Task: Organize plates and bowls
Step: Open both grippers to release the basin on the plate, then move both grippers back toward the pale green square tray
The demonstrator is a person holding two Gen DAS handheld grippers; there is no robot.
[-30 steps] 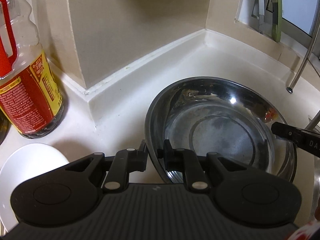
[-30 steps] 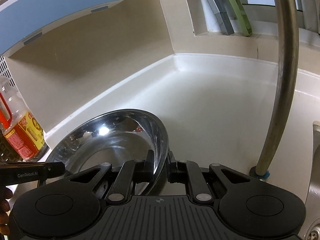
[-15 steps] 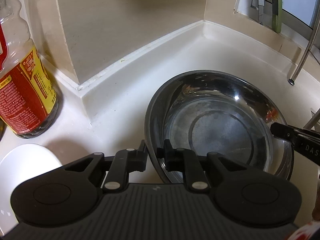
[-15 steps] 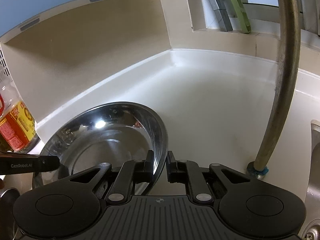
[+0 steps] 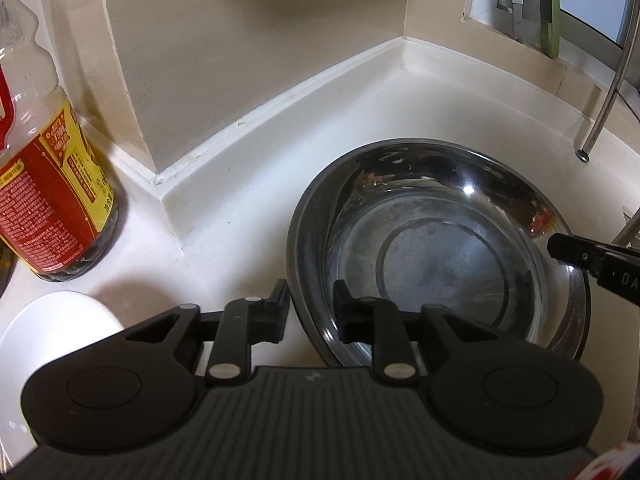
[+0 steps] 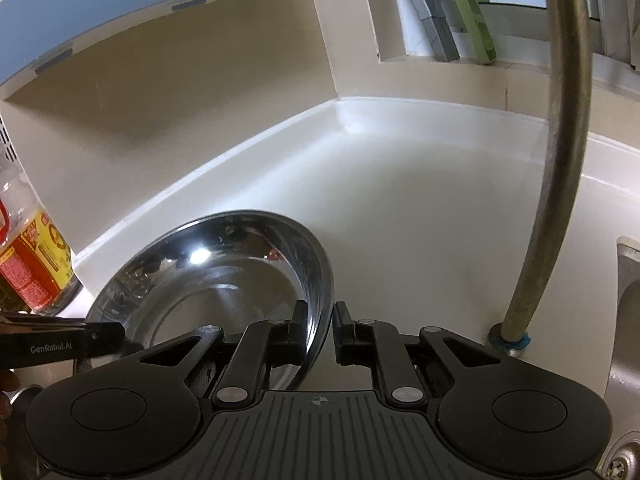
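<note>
From my left camera, going left to right: an oil bottle (image 5: pixel 48 200) stands far left on the white counter (image 5: pixel 248 216), and a white plate (image 5: pixel 52 336) lies near it, partly under my left gripper (image 5: pixel 311 304). Its jaws are opening: the rim of the steel bowl (image 5: pixel 436 248) runs between the fingers, but the pads stand clear of it on both sides, so nothing is gripped there. The bowl sits flat on the counter, right of the wall's jutting corner, near the counter's far corner. A fingertip of my right gripper (image 5: pixel 568 249) reaches over the bowl's right rim. A steel faucet pipe (image 5: pixel 608 92) rises at far right.

From my right camera: the bottle (image 6: pixel 34 264) again at far left, the left gripper's finger (image 6: pixel 100 334) at the bowl's (image 6: pixel 224 272) left edge. My right gripper (image 6: pixel 320 320) straddles the right rim, slightly parted; the left pad looks to be against the bowl's inner wall, with a gap on the outer side, so I see no firm hold. Right of it the faucet pipe (image 6: pixel 560 160) stands on the counter, and the sink edge (image 6: pixel 628 280) follows.
</note>
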